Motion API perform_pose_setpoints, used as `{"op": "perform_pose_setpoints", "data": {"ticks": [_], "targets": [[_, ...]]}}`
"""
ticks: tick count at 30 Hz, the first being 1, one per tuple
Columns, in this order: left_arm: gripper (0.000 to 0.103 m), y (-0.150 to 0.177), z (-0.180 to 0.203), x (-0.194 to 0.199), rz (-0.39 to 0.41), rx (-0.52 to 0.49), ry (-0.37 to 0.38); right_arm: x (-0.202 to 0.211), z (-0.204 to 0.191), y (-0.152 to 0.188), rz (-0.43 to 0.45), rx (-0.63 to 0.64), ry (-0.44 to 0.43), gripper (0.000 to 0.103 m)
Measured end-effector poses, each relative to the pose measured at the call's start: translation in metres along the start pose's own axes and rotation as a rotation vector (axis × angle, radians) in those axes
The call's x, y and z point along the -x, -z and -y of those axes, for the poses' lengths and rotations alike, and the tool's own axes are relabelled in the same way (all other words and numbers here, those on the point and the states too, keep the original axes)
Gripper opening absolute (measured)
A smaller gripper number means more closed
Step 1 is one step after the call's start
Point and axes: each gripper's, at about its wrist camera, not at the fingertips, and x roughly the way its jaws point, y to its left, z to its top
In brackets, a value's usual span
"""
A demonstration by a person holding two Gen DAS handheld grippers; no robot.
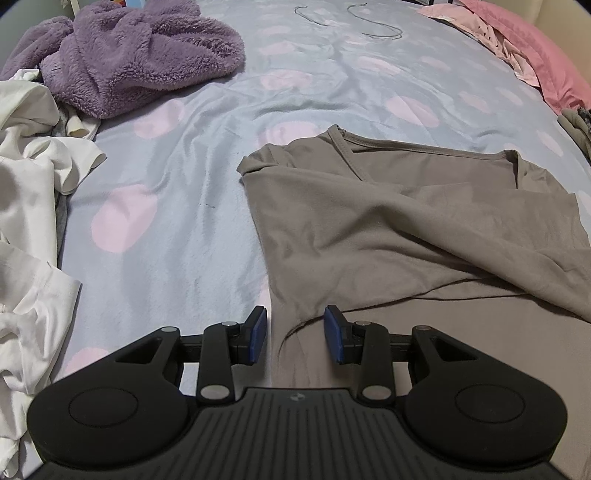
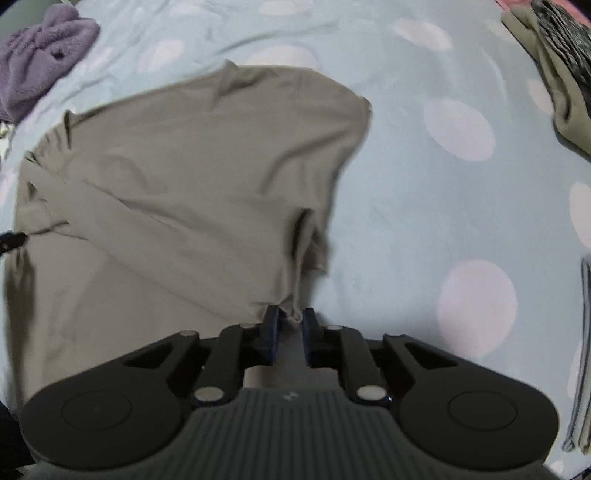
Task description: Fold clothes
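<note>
right gripper (image 2: 289,325), black with blue pads, has its jaws nearly together with a small bunched bit of the taupe-grey stretchy t-shirt (image 2: 192,177) sitting between the tips; whether the pads actually pinch the cloth or only flank it is hard to tell through the blur. from that point the shirt's fabric rises and fans away to the left and forward, one flap lying doubled over the body of the garment

left gripper (image 1: 295,332) hovers low with its blue pads (image 1: 334,334) spread apart and nothing between them, straddling the left side edge of the same shirt (image 1: 406,221); a dark fold line in the cloth runs just ahead of the right pad. in this view the shirt lies mostly flat on the pale blue bedsheet with pink dots (image 1: 192,155), its v-shaped neckline (image 1: 369,147) toward the far end and a layer of fabric folded diagonally across the lower right

further out, a crumpled white garment (image 1: 33,221) sits at the left edge of the bed, and beyond it a heap of fluffy purple fleece (image 1: 140,59). a thin grey cord (image 1: 373,26) lies curled on the sheet at the far end. pink bedding (image 1: 535,55) lines the far right, and an olive-green folded cloth (image 2: 561,88) with something dark and patterned on top lies at the right edge of the bed
</note>
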Motion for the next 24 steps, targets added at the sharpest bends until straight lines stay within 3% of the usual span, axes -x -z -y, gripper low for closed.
{"op": "perform_pose_setpoints", "data": {"ticks": [3, 7, 14, 17, 19, 24], "targets": [[0.033, -0.001, 0.000, 0.000, 0.003, 0.000, 0.001, 0.013, 0.014, -0.002, 0.065, -0.038, -0.001, 0.024], [0.033, -0.002, -0.001, -0.001, 0.007, -0.002, 0.010, 0.025, 0.029, -0.013, 0.176, -0.099, -0.028, 0.034], [0.033, -0.011, -0.004, 0.010, 0.050, 0.001, 0.048, 0.007, 0.026, -0.028, 0.188, -0.142, -0.052, 0.033], [0.033, -0.024, -0.015, 0.016, 0.066, 0.017, 0.051, 0.002, 0.022, -0.031, 0.186, -0.133, -0.072, 0.019], [0.033, -0.035, -0.026, 0.013, 0.064, 0.053, 0.042, 0.002, 0.020, -0.033, 0.191, -0.126, -0.079, 0.002], [0.033, -0.049, -0.050, -0.017, 0.049, 0.180, 0.114, 0.019, 0.015, -0.033, 0.227, -0.104, -0.071, 0.002]]}}
